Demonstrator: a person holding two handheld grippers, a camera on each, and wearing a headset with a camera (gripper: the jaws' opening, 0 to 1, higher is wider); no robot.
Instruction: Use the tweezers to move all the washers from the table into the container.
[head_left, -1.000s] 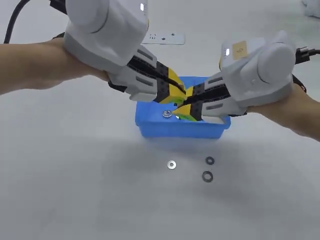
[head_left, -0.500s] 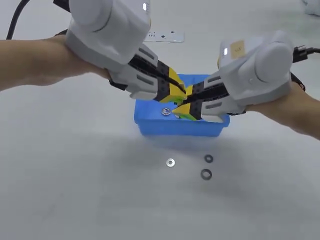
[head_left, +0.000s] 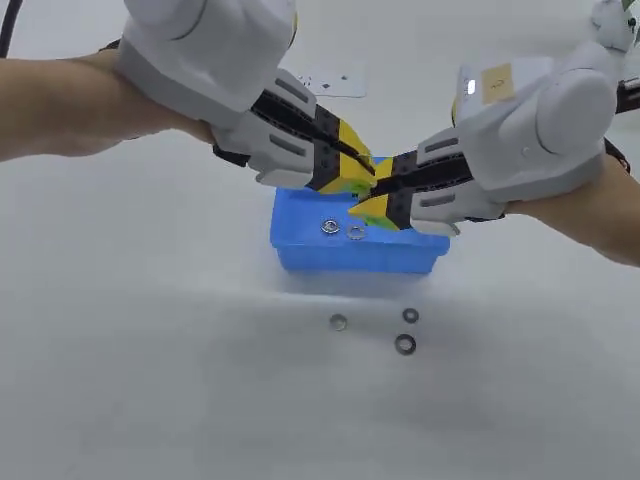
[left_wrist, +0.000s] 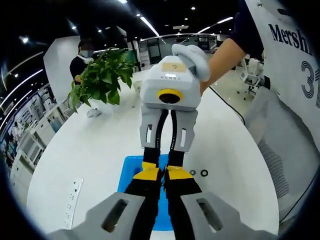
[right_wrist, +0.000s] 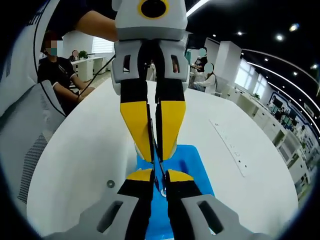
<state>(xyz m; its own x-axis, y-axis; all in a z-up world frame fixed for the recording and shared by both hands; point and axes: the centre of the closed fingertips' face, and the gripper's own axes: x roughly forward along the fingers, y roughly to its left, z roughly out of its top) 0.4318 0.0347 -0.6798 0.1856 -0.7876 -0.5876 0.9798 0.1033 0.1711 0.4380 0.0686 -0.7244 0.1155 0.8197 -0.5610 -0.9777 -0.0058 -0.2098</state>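
Change: a 2nd washer (head_left: 356, 233) lay in the container (head_left: 350, 260), just beside the 1st washer (head_left: 330, 227); 0.5 s ago only 1 was there.
Meaning: the tweezers (right_wrist: 152, 142) had probably just let that washer go, so this carry looked finished.
Left gripper (head_left: 357, 175): poised over the container's far side, jaws closed on the tweezers' upper part, as the right gripper view showed.
Right gripper (head_left: 368, 208): tip to tip with the left one above the container. Its jaws stood narrowly apart around the tweezers' lower end, and I could not tell whether they pressed it.
Both grippers: slightly higher over the container than 0.5 s ago, though the head camera had shifted too.
Left on the desk (head_left: 150, 350): 3 washers in front of the container, apparently where they were 1 s ago. They were a pale washer (head_left: 338, 322), a small dark washer (head_left: 410, 316) and a large dark washer (head_left: 404, 344) near it.
Progress: 2 in, 3 to go.
Next, as a judgement: bring the tweezers forward and down to 1 of those 3. Each lay flat, so the tips would need to catch an edge.
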